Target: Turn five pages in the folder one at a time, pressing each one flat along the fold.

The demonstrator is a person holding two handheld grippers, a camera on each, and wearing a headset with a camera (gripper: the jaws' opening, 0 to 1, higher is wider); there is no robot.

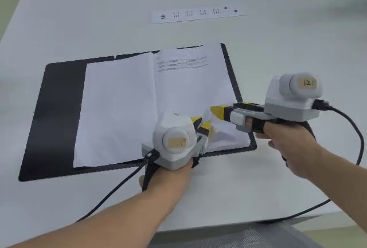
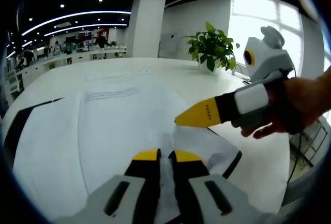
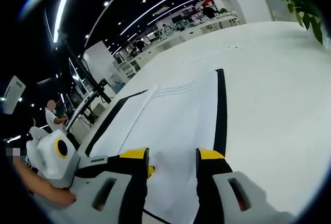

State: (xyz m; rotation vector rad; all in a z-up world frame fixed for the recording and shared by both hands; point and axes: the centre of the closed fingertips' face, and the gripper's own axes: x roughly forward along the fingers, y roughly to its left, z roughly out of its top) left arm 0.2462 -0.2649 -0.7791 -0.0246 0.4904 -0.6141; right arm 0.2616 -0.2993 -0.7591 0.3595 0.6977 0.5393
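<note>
A black folder (image 1: 50, 116) lies open on the white table, with a blank white sheet (image 1: 117, 110) on its left side and a page with a few printed lines (image 1: 189, 82) on its right. My left gripper (image 1: 200, 125) is at the lower right of that page, shut on the page (image 2: 124, 125), whose paper shows between its yellow tips. The page's bottom corner (image 1: 232, 139) curls up a little. My right gripper (image 1: 217, 112) comes in from the right, open, hovering just above the same page (image 3: 176, 115) beside the left gripper (image 3: 57, 157).
A white power strip (image 1: 195, 14) lies on the table beyond the folder. A potted plant (image 2: 212, 45) stands at the far right of the table. Cables trail from both grippers towards the table's near edge (image 1: 241, 219).
</note>
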